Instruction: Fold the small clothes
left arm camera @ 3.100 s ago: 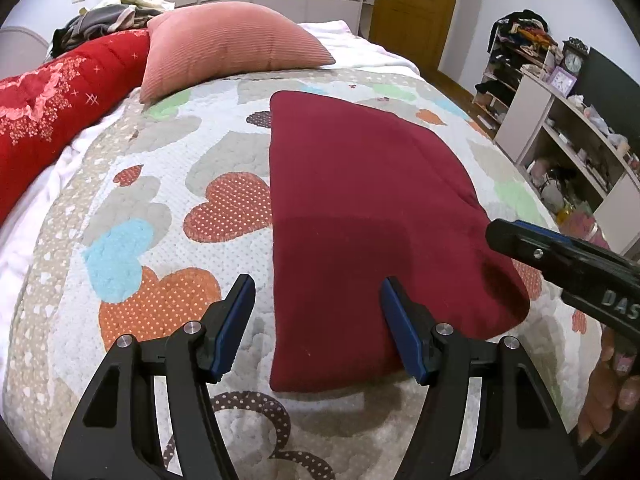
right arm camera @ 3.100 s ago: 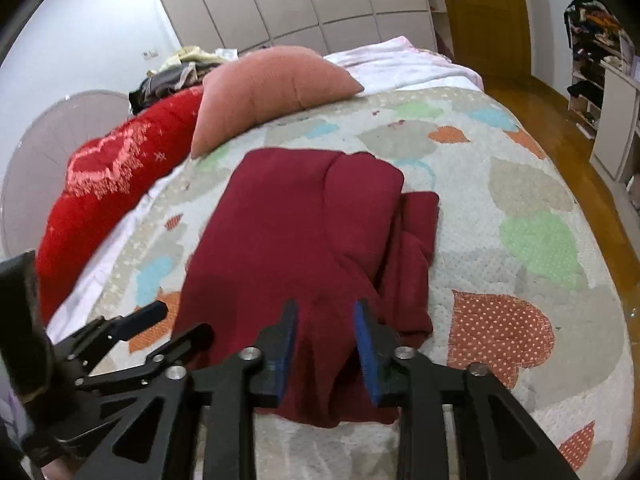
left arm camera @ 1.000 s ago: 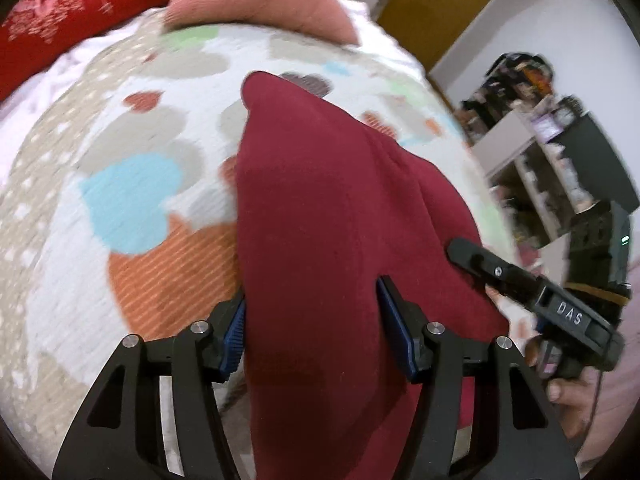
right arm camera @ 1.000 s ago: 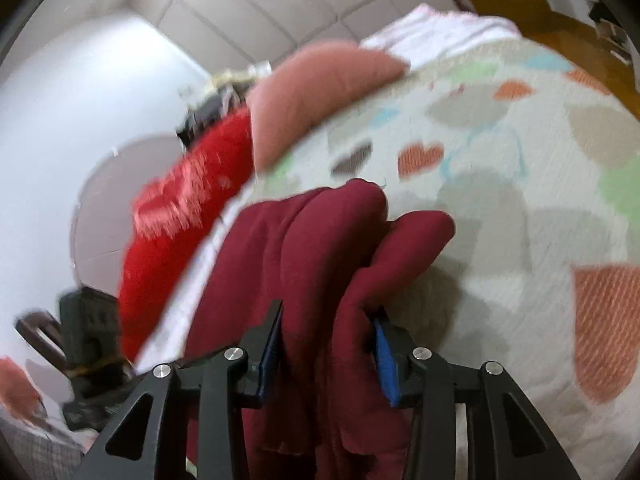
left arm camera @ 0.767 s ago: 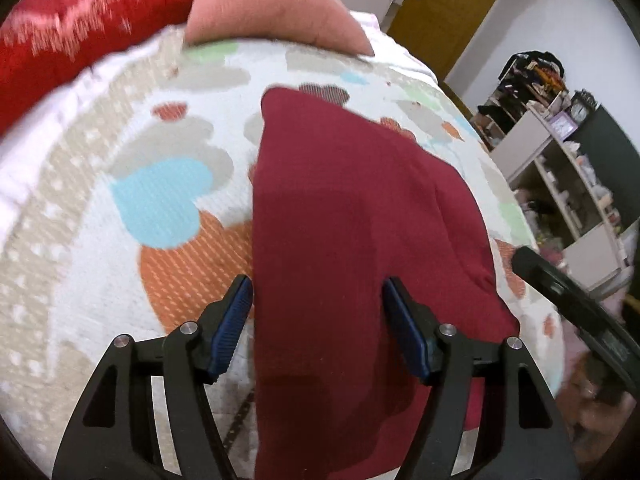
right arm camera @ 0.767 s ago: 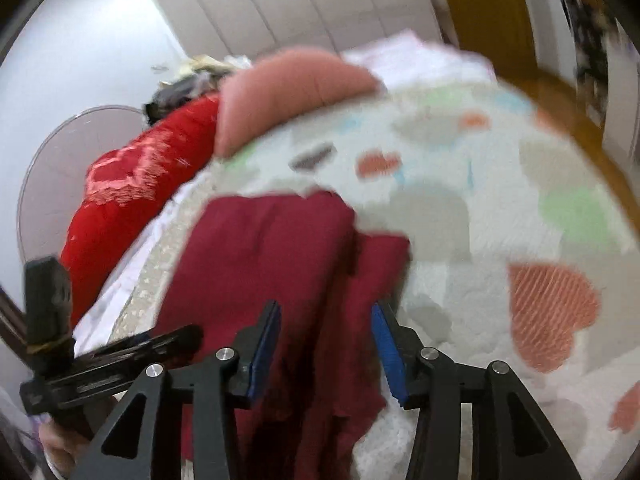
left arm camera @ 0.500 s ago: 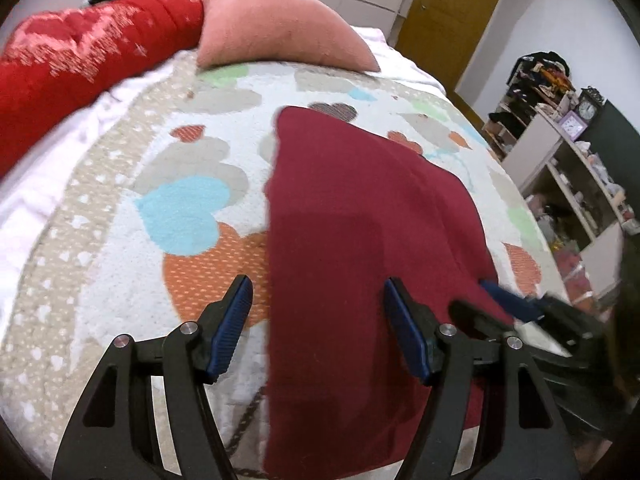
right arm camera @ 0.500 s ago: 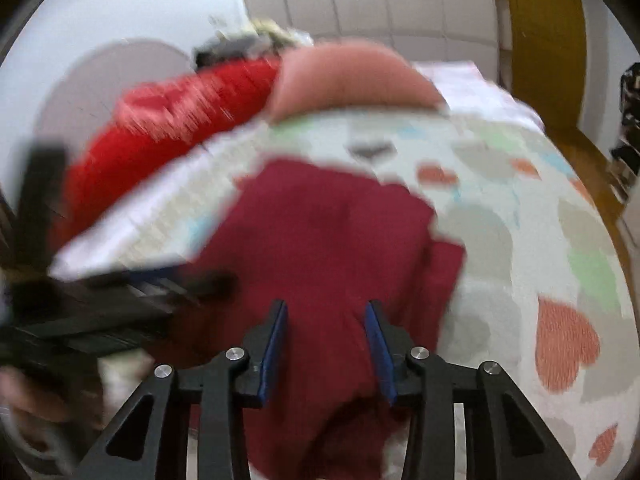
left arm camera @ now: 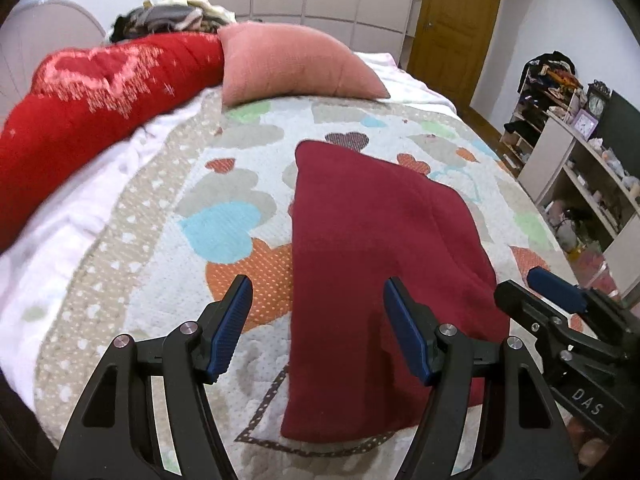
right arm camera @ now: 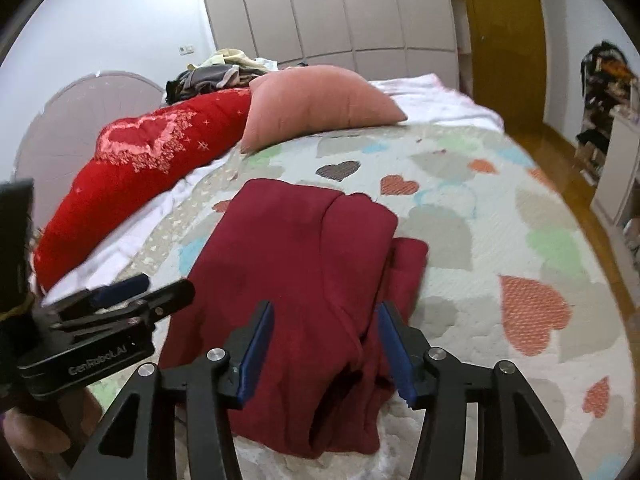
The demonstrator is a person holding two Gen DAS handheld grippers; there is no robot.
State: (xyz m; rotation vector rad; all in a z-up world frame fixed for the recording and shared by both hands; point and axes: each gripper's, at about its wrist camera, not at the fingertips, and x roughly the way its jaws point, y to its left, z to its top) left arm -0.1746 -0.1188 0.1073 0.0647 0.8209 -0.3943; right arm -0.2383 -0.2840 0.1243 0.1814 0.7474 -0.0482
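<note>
A dark red garment [left arm camera: 372, 240] lies folded into a long rectangle on the heart-patterned quilt [left arm camera: 224, 232]. In the right wrist view the garment [right arm camera: 304, 248] shows a thicker folded layer along its right side. My left gripper [left arm camera: 318, 284] hovers open over the garment's near left edge, pads clear of the cloth. My right gripper [right arm camera: 325, 310] hangs above the near end with its jaws opening; the cloth lies below them and the pads do not press on it. Each gripper shows in the other's view: the right gripper [left arm camera: 528, 290] and the left gripper [right arm camera: 164, 285].
A pink pillow [left arm camera: 292, 68] and a red bolster [left arm camera: 88, 100] lie at the head of the bed, with a pile of clothes [left arm camera: 172, 16] behind. Shelves [left arm camera: 580, 168] stand to the right, a wooden door [left arm camera: 456, 24] beyond. A hand [right arm camera: 36, 440] holds the left gripper.
The right gripper let go of the bunched red cloth, which now lies flat, and its jaws widened. Both grippers rose and drew back from the garment.
</note>
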